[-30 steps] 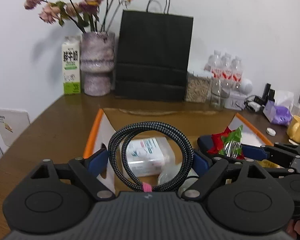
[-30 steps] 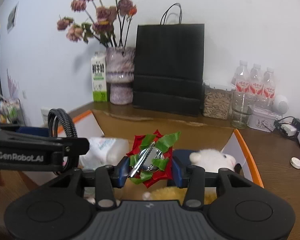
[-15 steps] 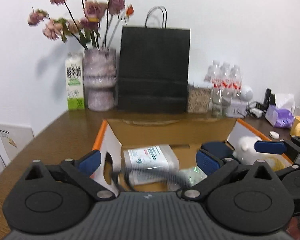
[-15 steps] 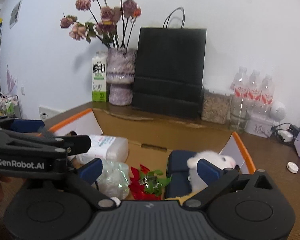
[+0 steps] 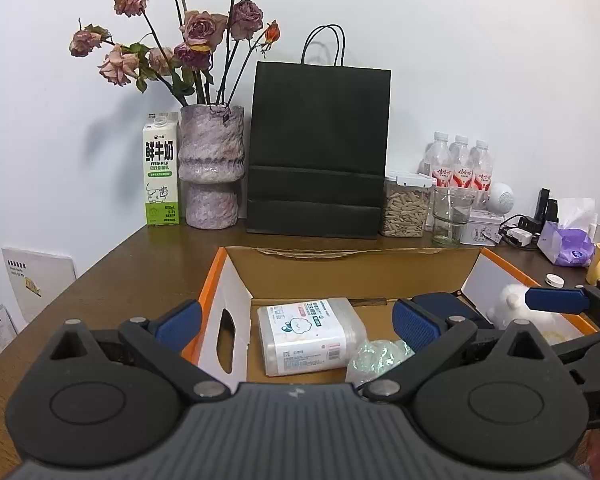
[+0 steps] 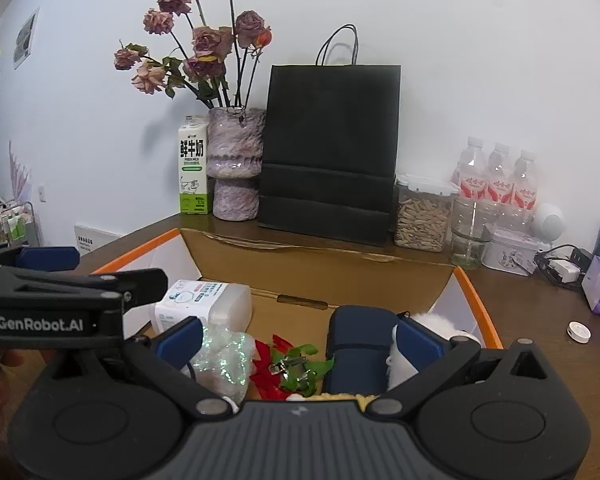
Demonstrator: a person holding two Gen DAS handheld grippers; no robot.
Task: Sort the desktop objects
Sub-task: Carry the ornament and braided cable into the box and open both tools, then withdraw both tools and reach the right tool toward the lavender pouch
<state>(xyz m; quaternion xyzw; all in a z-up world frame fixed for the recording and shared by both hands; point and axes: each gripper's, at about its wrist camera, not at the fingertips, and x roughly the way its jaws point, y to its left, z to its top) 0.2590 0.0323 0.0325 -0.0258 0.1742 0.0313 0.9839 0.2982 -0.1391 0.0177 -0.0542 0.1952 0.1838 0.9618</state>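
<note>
Inside one cardboard box (image 6: 320,268) are seen one wipes pack (image 5: 308,334), one red-green bow (image 6: 288,366) and one dark pouch (image 6: 358,350); both grippers, left (image 5: 296,322) and right (image 6: 296,338), are held wide open, empty.

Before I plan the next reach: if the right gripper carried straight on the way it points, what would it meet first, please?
Probably the red and green bow lying in the cardboard box, directly between the open right gripper fingers; depth is hard to judge.

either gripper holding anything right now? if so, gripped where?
Nothing is held. The left gripper and the right gripper both stand wide open, no pad on anything. The red-and-green bow lies loose in the cardboard box.
</note>
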